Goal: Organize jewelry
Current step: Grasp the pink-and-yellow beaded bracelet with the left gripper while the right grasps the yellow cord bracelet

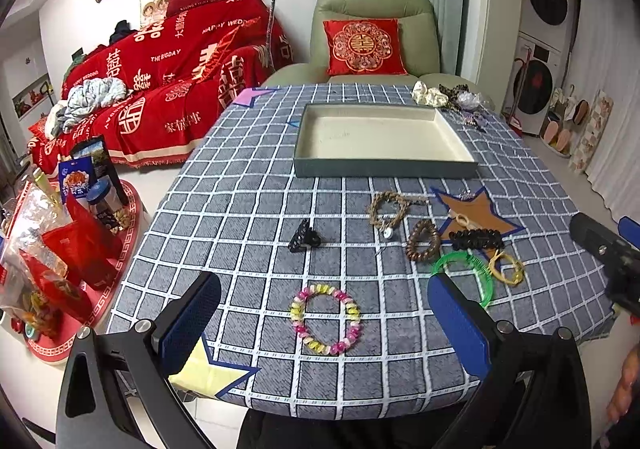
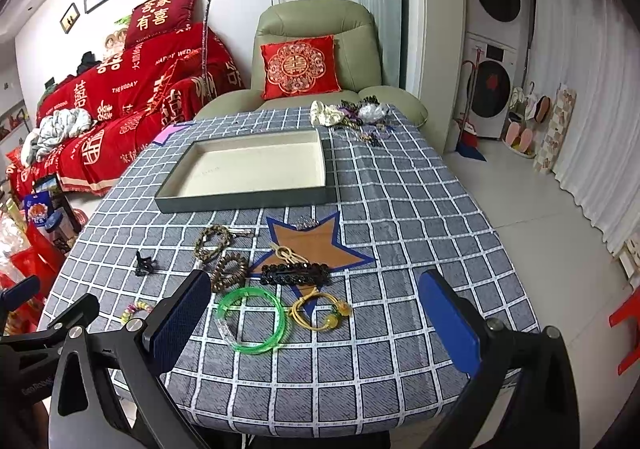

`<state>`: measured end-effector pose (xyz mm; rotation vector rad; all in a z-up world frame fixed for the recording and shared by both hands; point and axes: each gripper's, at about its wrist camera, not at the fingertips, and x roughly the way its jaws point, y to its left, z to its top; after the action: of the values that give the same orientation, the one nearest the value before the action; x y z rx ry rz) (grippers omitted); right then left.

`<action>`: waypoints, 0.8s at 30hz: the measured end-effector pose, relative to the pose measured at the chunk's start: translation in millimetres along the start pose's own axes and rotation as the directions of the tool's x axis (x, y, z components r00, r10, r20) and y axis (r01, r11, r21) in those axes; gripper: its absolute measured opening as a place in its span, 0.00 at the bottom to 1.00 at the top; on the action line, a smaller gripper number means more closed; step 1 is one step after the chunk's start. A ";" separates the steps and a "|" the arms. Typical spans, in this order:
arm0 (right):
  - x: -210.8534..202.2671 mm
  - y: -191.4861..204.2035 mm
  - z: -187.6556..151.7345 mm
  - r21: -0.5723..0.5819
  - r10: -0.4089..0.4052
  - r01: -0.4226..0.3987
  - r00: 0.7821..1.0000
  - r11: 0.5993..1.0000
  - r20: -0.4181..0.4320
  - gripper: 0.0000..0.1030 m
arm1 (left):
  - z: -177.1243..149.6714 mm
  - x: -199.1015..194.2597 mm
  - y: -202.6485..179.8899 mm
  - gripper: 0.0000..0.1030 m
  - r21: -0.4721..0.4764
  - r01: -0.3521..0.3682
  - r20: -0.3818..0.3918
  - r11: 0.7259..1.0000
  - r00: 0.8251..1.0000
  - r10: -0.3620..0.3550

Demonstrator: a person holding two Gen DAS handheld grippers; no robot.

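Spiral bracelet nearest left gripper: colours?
Pink, yellow and clear segments; the spiral bracelet shows best in the left wrist view.

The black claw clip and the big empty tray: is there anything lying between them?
No. In the left wrist view, only bare checked tablecloth lies between the black claw clip and the tray.

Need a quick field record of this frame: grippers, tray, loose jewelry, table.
left gripper: open, holding nothing, above the pink-yellow bead bracelet
right gripper: open, holding nothing, above the green bangle and yellow hair tie
tray: nothing in it, mid-table
other loose items: black claw clip, brown bead bracelet, black barrette, braided cord bracelet
far pile: scrunchies and small pieces, details unclear
table: grey checked cloth
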<state>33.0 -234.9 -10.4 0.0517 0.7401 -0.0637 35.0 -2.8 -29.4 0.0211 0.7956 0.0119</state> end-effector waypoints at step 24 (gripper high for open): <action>99.9 -59.0 -40.0 0.039 -0.012 0.024 0.959 0.999 -0.284 1.00 | -35.3 99.0 31.3 1.00 -0.085 0.057 -0.219 0.995 0.973 -0.074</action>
<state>75.2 -294.9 -108.8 0.0962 1.0270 -0.0905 79.0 30.8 -124.0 -0.0819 1.0186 -0.0176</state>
